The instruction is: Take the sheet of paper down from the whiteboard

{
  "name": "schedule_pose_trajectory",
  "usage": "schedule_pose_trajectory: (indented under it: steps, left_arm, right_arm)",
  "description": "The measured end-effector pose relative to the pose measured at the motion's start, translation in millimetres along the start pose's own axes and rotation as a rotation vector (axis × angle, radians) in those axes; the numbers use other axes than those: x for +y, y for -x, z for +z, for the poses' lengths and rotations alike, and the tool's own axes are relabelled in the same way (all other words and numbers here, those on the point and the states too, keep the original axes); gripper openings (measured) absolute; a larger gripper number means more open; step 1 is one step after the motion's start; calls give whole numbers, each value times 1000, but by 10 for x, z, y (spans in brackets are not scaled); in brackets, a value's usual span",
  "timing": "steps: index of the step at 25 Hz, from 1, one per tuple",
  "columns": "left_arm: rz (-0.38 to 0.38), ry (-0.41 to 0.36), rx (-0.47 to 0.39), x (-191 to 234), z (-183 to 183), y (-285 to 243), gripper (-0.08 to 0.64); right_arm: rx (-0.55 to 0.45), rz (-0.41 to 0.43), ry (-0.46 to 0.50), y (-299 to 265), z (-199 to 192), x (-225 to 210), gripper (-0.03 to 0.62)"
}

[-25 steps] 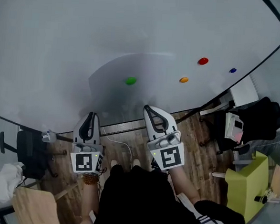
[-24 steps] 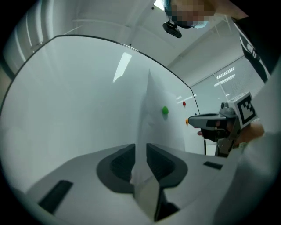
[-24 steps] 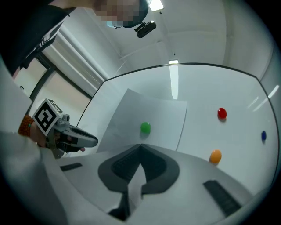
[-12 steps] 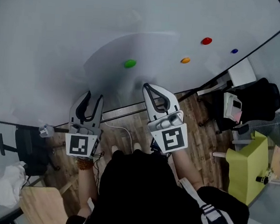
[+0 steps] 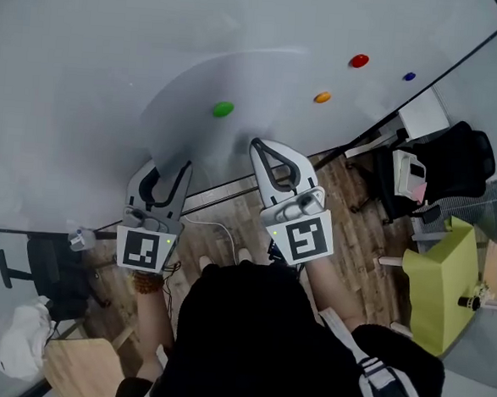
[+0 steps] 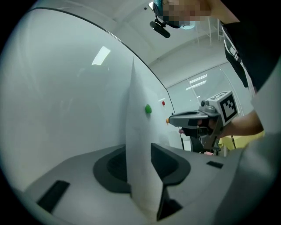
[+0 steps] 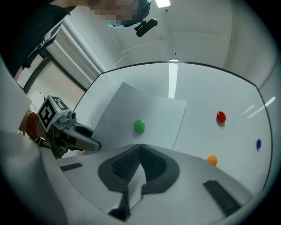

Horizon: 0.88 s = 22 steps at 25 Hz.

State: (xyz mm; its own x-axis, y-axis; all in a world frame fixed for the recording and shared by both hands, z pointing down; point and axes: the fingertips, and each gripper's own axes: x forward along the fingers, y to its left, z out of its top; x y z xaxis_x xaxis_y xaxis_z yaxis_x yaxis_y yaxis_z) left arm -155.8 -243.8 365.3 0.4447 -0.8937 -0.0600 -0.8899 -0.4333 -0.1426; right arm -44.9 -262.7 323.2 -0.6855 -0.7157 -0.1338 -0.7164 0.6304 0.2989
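A white sheet of paper (image 5: pixel 256 88) hangs on the whiteboard (image 5: pixel 88 72) under one green magnet (image 5: pixel 222 109). My right gripper (image 5: pixel 259 145) is shut on the sheet's lower edge, and a sliver of paper (image 7: pixel 135 181) shows between its closed jaws (image 7: pixel 140 147). My left gripper (image 5: pixel 171 169) is open at the sheet's lower left corner. In the left gripper view the paper's edge (image 6: pixel 138 132) stands between the spread jaws (image 6: pixel 136 147), and the pads do not press it. The green magnet (image 6: pixel 148 109) (image 7: pixel 139 126) still pins the sheet.
Red (image 5: pixel 359 60), orange (image 5: pixel 323 97) and blue (image 5: pixel 409 76) magnets sit on the board to the right of the sheet. Below are a wooden floor, a black chair (image 5: pixel 53 269), a yellow-green seat (image 5: pixel 433 287) and a black chair with a white item (image 5: pixel 411 175).
My left gripper has opened from shut and moved up to the sheet's lower left corner, so the paper's edge now lies between its jaws. The right gripper keeps its hold.
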Motion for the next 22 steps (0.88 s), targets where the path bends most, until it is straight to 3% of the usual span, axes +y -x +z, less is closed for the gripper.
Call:
schedule_pose_trajectory:
  steps: [13,22]
  left_arm:
    - [-89,-5,-19,-71,33,-106,137]
    - [-87,38,-19,-37,-15,-87,40]
  right_arm:
    - [-7,-42,14,5,67,-1,-2]
    - [-22,-57,26,-3,189,17,-2]
